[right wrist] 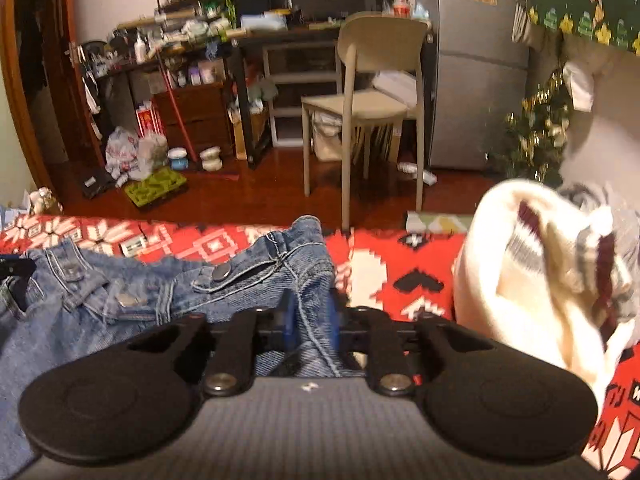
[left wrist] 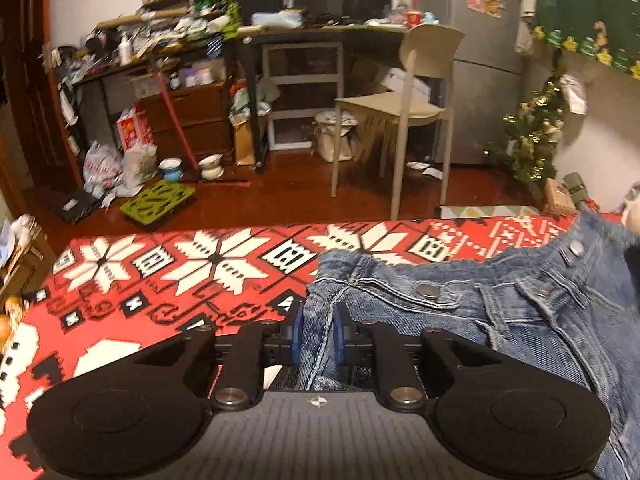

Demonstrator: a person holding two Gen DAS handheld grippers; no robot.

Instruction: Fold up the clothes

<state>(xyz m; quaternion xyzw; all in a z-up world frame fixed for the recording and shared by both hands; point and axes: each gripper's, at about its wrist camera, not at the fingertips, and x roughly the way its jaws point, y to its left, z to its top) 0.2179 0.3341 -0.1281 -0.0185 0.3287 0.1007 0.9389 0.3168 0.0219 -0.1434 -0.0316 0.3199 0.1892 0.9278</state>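
Both cams ride low on the tools, looking forward along the fingers across the red patterned blanket (left wrist: 168, 280) toward the far side of the room. The left tool (left wrist: 316, 338) cam sits very close to the denim (left wrist: 500, 312), which runs off to its right. The right tool (right wrist: 312, 328) cam is just as close, with the same denim running off to its left and a cream garment (right wrist: 532, 264) close on its right. Both views share the beige chair (left wrist: 400, 108), cluttered shelves (left wrist: 180, 20) and grey fridge (left wrist: 480, 32) straight ahead, well apart from the tools.
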